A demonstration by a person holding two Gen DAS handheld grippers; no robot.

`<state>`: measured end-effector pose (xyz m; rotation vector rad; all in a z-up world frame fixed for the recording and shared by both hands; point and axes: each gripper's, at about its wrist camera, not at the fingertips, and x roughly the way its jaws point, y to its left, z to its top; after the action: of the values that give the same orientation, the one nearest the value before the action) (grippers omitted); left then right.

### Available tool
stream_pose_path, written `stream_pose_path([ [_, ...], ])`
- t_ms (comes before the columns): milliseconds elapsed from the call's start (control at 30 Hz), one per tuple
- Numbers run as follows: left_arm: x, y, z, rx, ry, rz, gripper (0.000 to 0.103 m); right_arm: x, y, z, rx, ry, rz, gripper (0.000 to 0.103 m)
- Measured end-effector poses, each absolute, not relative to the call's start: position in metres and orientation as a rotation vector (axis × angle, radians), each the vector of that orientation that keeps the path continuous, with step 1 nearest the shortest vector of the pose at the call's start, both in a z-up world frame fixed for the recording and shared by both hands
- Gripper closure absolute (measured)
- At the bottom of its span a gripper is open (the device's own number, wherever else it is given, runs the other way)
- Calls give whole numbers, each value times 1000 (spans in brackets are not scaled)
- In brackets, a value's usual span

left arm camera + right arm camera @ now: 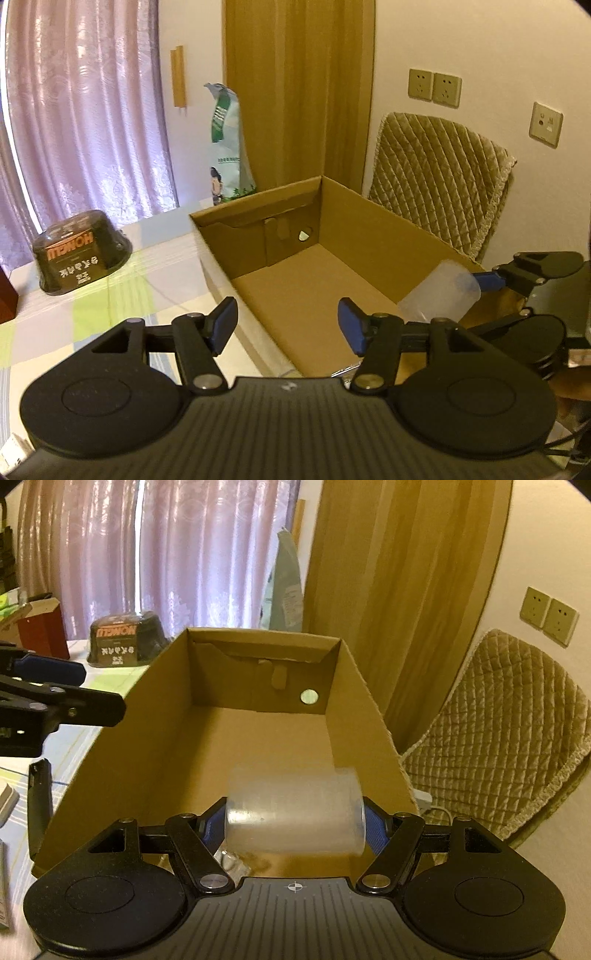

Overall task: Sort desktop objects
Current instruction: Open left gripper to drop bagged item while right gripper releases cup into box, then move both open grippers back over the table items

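You are at the placing step: one item is in hand and positioned over the container.

Your right gripper [295,825] is pinching a translucent, frosted plastic cup [293,812], which lies on its side across the blue pads [375,829], one pad at each end. In the right wrist view the cup sits above the near end of the open brown cardboard box [166,709], inside the line of its walls. The left wrist view confirms this: the cup [441,291] hangs at the box's [388,236] near right corner.

Your left gripper [286,326] is spread wide with nothing between its blue pads [223,325]. It hovers over the box's near left edge, just above the chequered tablecloth [92,306].

The visible box floor is bare, so sorting appears to be at an early stage. A dark rounded bowl-shaped package with orange lettering [83,253] stands upside down on the cloth, well to the left of the box, and has not yet been sorted.

Next move, as judged from this position:
1. Lower the cup toward the box floor before opening, since a cup on its side is likely to roll.
2. Spread the right gripper and lift clear of the box wall.
3. Direct the free left gripper toward the dark package.
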<state>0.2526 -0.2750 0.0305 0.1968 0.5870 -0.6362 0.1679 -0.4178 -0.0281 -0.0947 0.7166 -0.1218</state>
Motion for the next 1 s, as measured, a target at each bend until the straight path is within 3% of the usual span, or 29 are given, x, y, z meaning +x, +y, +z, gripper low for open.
stream_pose_path([
  [567, 189, -193, 47, 101, 583, -521, 41, 112, -381, 29, 82, 547, -98, 31],
  [600, 182, -185, 47, 97, 586, -508, 40, 103, -373, 31, 104, 537, -86, 30],
  [667, 168, -169, 46, 93, 592, -483, 37, 85, -356, 34, 124, 513, -62, 4],
  [1000, 99, -78, 19, 77, 666, -291, 23, 50, -281, 17, 121, 524, 98, 4],
])
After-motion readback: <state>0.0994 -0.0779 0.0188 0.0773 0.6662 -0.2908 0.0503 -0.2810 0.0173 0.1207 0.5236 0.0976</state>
